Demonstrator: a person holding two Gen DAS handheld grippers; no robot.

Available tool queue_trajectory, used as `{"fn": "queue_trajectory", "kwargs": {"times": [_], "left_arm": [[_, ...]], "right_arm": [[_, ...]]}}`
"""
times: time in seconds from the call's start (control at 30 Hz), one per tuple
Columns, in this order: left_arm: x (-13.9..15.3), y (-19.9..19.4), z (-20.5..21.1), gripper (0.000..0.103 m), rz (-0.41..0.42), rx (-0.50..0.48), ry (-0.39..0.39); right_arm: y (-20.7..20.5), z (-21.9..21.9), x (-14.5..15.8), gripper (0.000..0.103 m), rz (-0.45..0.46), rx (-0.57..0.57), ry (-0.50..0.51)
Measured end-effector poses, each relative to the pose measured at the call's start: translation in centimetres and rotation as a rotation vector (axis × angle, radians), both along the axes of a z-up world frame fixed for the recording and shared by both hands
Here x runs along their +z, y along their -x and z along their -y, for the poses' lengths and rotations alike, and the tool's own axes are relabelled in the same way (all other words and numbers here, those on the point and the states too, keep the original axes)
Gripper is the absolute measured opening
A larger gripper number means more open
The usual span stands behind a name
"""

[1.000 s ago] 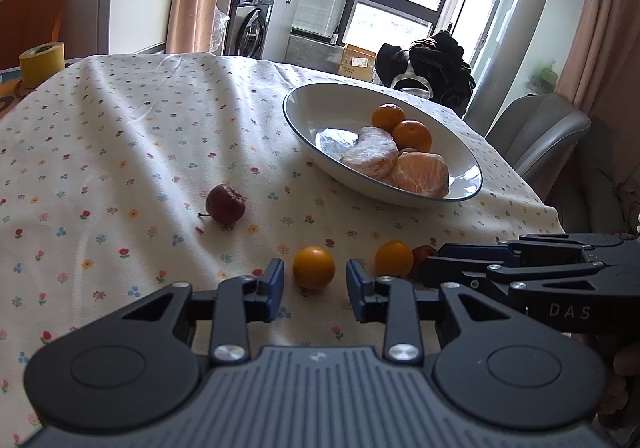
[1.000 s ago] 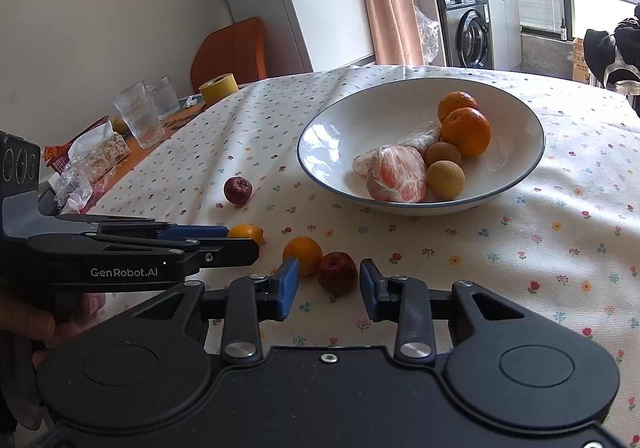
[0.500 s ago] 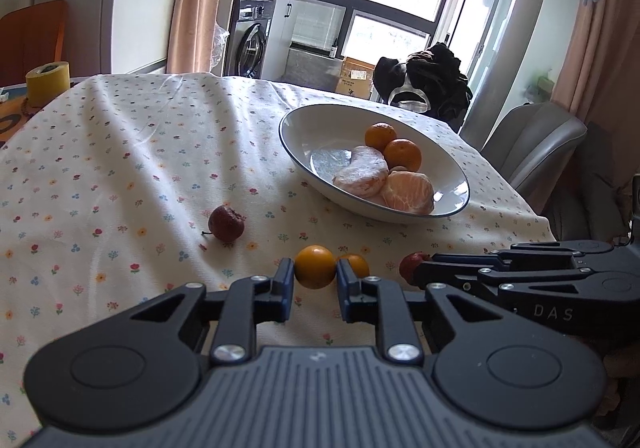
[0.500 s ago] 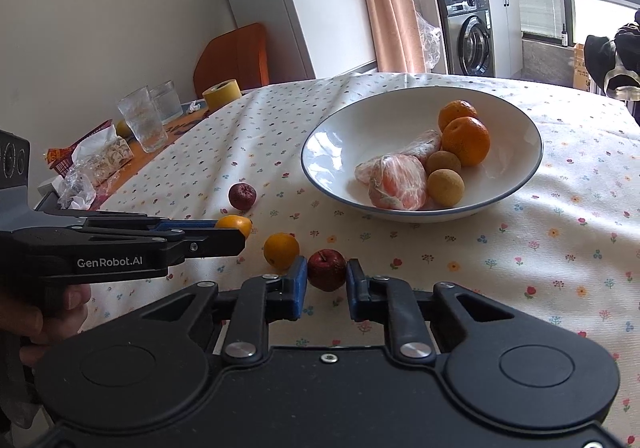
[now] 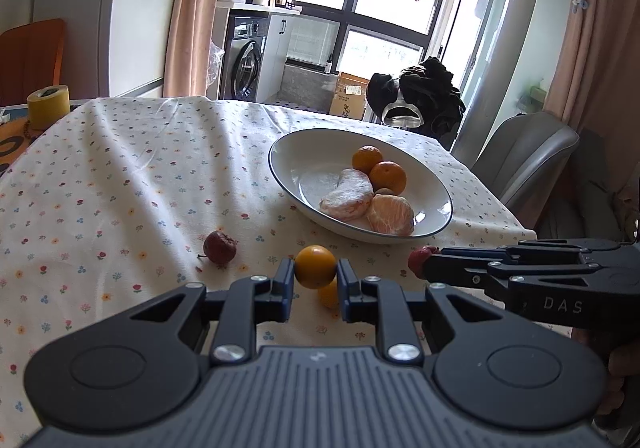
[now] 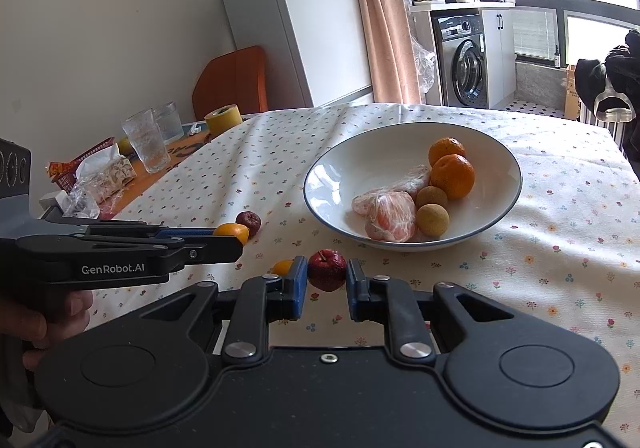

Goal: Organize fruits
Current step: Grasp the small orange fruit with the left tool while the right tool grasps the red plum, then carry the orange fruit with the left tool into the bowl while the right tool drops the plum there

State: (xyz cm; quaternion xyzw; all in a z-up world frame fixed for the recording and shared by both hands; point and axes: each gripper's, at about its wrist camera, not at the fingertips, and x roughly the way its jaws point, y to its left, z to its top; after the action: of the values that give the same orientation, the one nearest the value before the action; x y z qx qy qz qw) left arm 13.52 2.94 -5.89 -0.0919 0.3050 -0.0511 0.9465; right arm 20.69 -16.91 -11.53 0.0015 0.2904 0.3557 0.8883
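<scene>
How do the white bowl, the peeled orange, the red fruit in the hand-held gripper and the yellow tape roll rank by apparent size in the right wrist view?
1. White bowl
2. Peeled orange
3. Red fruit and yellow tape roll: look alike; the fruit is much nearer the camera, so unranked.

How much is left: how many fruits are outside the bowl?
4: orange fruit in left gripper, second orange fruit on cloth beneath, red fruit in right gripper, dark shrivelled fruit on cloth. Others could hide behind grippers.

Your table (image 5: 120, 168) wears a flowered cloth; on it sit a white bowl (image 5: 436, 204), a wrinkled dark red fruit (image 5: 219, 246) and one small orange (image 5: 329, 294).
</scene>
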Motion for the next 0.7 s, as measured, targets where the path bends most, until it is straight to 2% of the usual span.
{"fn": "queue_trajectory", "kwargs": {"times": [0.7], "left_arm": [[1.2, -2.5, 1.4, 0.021, 0.026, -0.034, -0.027]], "right_arm": [[-1.1, 1.1, 1.2, 0.019, 0.041, -0.036, -0.015]]}}
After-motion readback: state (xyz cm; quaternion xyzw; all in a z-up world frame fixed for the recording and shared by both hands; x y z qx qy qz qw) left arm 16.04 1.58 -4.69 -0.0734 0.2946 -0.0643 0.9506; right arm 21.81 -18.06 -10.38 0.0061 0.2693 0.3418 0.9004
